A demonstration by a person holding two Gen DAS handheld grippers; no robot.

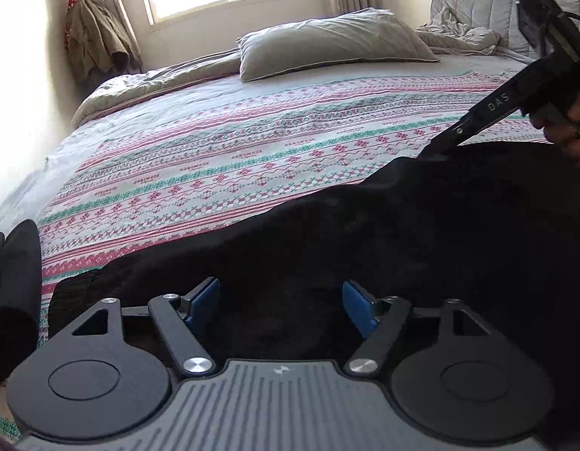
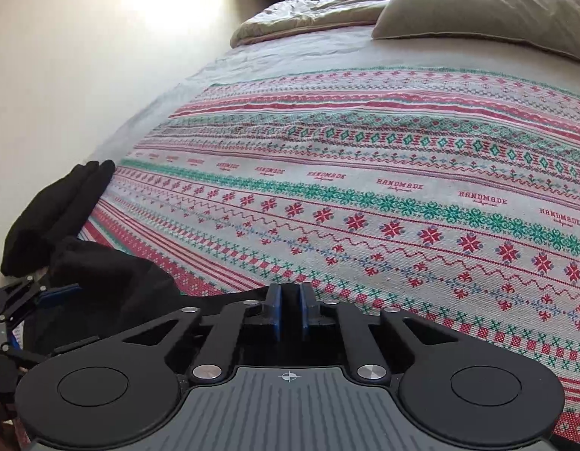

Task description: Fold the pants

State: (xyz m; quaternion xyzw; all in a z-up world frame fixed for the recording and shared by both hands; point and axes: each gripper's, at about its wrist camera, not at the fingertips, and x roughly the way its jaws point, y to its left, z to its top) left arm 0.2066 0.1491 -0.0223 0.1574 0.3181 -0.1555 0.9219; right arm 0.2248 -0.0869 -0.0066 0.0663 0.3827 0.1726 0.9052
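Left gripper (image 1: 280,298) bottom centre, jaws apart over black pants (image 1: 402,233), nothing pinched. Right gripper (image 1: 438,148), right edge, clamped on pants edge. Pants lie lower right on patterned bedspread (image 1: 214,158). Risk: thin pinch slips, fold collapses.

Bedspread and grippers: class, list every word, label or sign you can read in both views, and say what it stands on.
"HANDMADE": repeated in red along a band of the patterned bedspread.
Small script line under each "HANDMADE": too small to read.
"DAS": white letters on the right gripper, seen from the left wrist view.
No other readable text.
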